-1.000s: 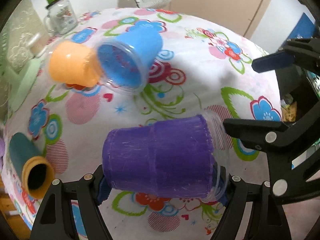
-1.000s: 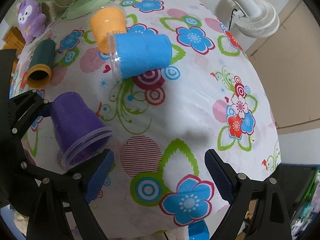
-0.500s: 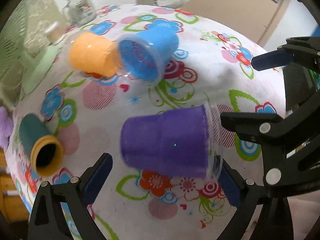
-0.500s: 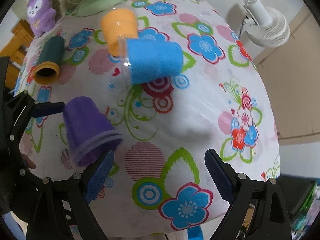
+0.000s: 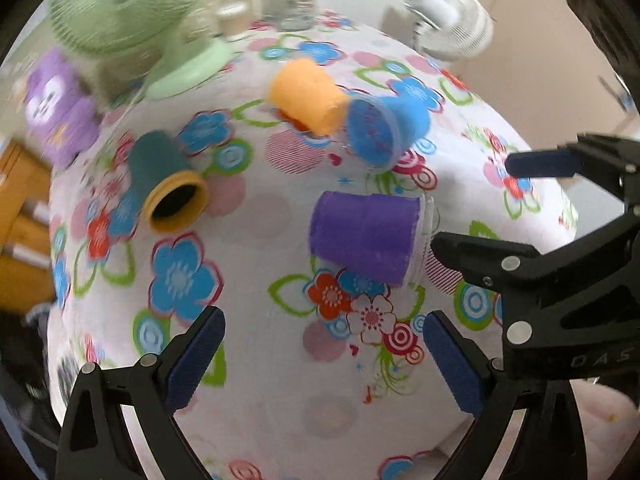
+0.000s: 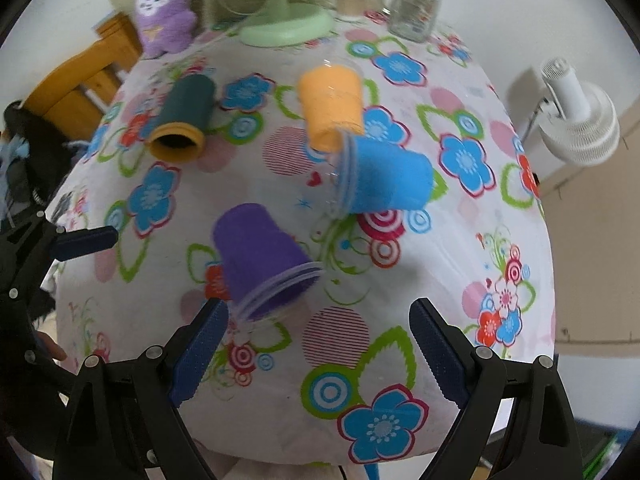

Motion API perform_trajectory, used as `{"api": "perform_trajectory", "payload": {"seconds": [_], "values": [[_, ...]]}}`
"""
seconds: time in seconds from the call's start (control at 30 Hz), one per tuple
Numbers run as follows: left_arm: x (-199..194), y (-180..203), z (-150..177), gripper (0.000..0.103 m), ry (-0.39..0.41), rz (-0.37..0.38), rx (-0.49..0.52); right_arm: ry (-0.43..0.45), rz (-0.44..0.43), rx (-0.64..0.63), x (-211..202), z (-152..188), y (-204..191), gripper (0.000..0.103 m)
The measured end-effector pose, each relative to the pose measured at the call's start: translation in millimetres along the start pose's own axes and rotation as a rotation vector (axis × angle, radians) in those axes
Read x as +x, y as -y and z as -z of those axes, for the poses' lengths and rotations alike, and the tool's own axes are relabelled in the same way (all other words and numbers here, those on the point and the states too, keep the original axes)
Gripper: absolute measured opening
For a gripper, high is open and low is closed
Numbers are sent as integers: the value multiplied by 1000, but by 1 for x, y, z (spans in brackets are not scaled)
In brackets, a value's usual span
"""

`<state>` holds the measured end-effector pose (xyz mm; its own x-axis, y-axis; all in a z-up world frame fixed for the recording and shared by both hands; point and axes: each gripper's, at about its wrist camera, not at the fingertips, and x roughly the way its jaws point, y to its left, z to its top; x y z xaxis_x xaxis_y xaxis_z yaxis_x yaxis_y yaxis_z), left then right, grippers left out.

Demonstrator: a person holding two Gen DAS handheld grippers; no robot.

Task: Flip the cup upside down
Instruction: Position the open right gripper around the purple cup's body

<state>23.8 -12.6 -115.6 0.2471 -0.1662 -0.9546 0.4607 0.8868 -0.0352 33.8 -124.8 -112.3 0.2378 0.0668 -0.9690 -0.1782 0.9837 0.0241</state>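
Observation:
A purple cup (image 5: 366,238) (image 6: 264,258) stands upside down, rim on the flowered tablecloth (image 5: 256,360) (image 6: 460,240). My left gripper (image 5: 320,360) is open and empty, drawn back from the cup. My right gripper (image 6: 318,352) is open and empty, just in front of the cup; it also shows at the right of the left wrist view (image 5: 540,240). A blue cup (image 5: 384,130) (image 6: 384,182) lies on its side, touching an orange cup (image 5: 308,96) (image 6: 332,106).
A dark green cup with a yellow rim (image 5: 168,184) (image 6: 184,118) lies on its side. At the table's back stand a green fan (image 6: 280,20), a glass jar (image 6: 416,4) and a purple plush toy (image 6: 162,8). A white fan (image 6: 576,116) stands beyond the table's right edge.
My left gripper opened, let go of the purple cup and pulled back. The cup now stands on the cloth by itself. The right gripper backed off a little.

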Motion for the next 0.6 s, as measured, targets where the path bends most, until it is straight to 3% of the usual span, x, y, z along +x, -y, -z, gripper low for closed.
{"api": "perform_trajectory", "payload": {"seconds": [0.3, 0.6], "values": [[-32, -23, 17, 101, 7, -2, -313, 62, -42, -82, -31, -2, -14, 94], [-34, -35, 28, 101, 19, -14, -468, 77, -40, -155, -35, -15, -18, 94]]}}
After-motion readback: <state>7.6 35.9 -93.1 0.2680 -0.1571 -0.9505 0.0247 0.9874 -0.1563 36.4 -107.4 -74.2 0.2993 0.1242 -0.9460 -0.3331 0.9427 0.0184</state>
